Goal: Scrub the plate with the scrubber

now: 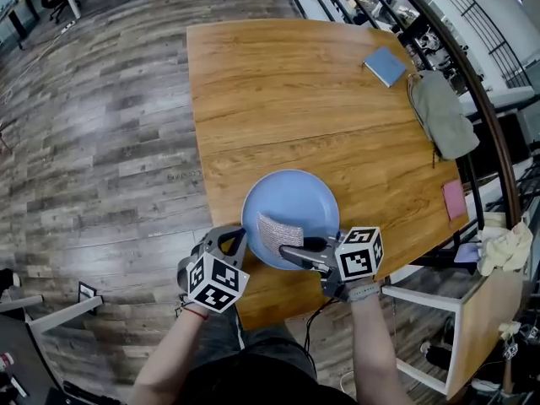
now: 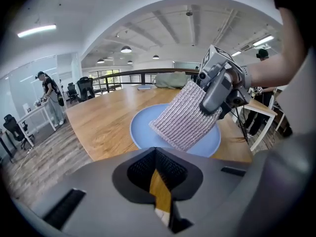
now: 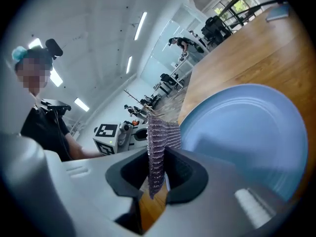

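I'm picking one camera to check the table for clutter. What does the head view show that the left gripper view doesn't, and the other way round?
Only the head view: the left gripper from outside with its marker cube, beside the plate's near-left rim, and the pink pad at the table's right edge.

Only the left gripper view: that gripper's own jaws, shut with nothing between them, the ceiling lights, and a person standing by a desk.

Both: the blue plate and the scrubber, gripped in the right gripper's jaws over the plate.

No legible text, labels, brands, numbers or signs anywhere.
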Motion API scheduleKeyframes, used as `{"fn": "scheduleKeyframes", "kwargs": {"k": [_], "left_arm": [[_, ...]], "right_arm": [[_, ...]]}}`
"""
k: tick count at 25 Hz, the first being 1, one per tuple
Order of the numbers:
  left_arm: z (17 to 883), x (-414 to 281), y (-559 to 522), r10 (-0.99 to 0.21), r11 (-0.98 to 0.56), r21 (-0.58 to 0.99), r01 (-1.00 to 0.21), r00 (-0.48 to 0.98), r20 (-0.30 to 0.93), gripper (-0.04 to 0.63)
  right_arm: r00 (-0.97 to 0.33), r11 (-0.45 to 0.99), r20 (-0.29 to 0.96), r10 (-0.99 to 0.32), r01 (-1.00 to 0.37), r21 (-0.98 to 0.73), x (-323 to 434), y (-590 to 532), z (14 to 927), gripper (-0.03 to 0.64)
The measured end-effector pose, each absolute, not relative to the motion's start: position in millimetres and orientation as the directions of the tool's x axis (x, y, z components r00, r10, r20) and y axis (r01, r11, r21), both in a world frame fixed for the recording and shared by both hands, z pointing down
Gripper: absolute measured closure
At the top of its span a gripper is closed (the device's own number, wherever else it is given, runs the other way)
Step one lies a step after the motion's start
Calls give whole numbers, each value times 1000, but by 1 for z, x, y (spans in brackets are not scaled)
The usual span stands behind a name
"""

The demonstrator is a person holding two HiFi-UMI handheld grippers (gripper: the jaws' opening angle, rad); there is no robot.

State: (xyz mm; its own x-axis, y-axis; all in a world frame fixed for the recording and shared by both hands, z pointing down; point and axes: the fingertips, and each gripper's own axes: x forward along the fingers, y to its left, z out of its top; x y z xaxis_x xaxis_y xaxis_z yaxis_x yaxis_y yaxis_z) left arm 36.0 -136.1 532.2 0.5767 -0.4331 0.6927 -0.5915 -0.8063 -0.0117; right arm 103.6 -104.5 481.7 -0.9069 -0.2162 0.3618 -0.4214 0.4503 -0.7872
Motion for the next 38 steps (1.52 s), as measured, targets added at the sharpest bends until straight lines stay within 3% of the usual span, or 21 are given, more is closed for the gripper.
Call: {"fn": "scheduleKeyframes", "kwargs": {"k": [4,9,13,19,38], "left_arm": [[521,39,-142,-441,-779,55,-624,609,659,598],[498,43,-157,-463,-671,327,-666,720,517,598],[471,40,-166,-535,-685,273,-676,720,442,598],[429,45,-177,-591,-702,250,-667,741,319,598],[316,49,-203,-641,-726,266,-634,764,70,598]], "right_arm": [[-852,477,351,-389,-512,-715,129,-108,469,532],[-737,475,320,-595,-644,-600,164,-114,446,532],[-647,495,315,-695,-747,-443,179,-111,427,532],[-554,509,338,-761,-832,-219,186,-111,403,532],[-408,407,144,-901,-913,-40,229,-116,302,532]]}}
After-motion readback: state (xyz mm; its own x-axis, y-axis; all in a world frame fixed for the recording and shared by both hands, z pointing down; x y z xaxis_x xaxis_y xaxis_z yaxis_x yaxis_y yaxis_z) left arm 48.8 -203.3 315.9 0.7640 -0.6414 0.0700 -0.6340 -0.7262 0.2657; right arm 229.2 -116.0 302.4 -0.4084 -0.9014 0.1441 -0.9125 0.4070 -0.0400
